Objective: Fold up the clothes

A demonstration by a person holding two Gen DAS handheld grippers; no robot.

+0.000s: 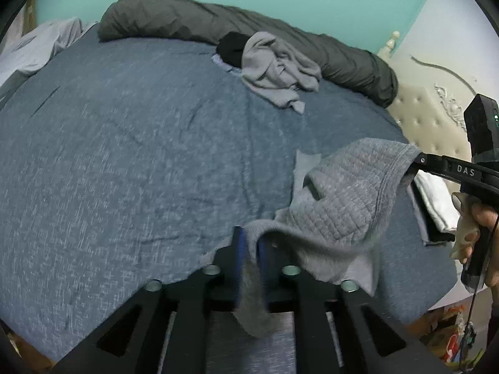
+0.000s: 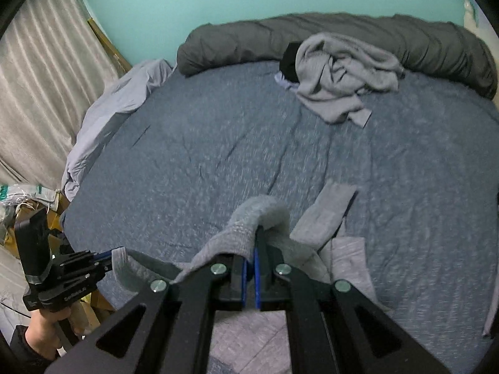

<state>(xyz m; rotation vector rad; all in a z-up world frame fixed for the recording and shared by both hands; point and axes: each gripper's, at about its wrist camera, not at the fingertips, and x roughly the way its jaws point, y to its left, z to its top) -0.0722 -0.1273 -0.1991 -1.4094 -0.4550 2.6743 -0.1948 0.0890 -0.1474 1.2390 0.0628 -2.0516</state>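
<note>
Left wrist view: the left gripper (image 1: 251,243) has its blue pads pinched tight on an edge of the grey quilted garment (image 1: 340,199), a tongue of cloth hanging down between the fingers toward the lens.
Garment: it hangs in the air over the near part of the blue bedspread (image 1: 140,143), slung between the two claws; held by two edges, it can drop open and show its shape before being laid down, as I judge it.
Right gripper: reaching in from the right (image 1: 416,163), its tips are buried in the garment's ribbed hem, so it is closed on cloth; the right wrist view shows the pads nearly together with fabric draped over them.
Unfolded pile: crumpled grey and black clothes (image 1: 277,62) lie far back against the rolled dark duvet (image 1: 174,18), well clear of the working area.
Folded stack: flat white and dark pieces (image 1: 436,205) sit at the bed's right edge, beside the right hand (image 1: 480,233).
</note>
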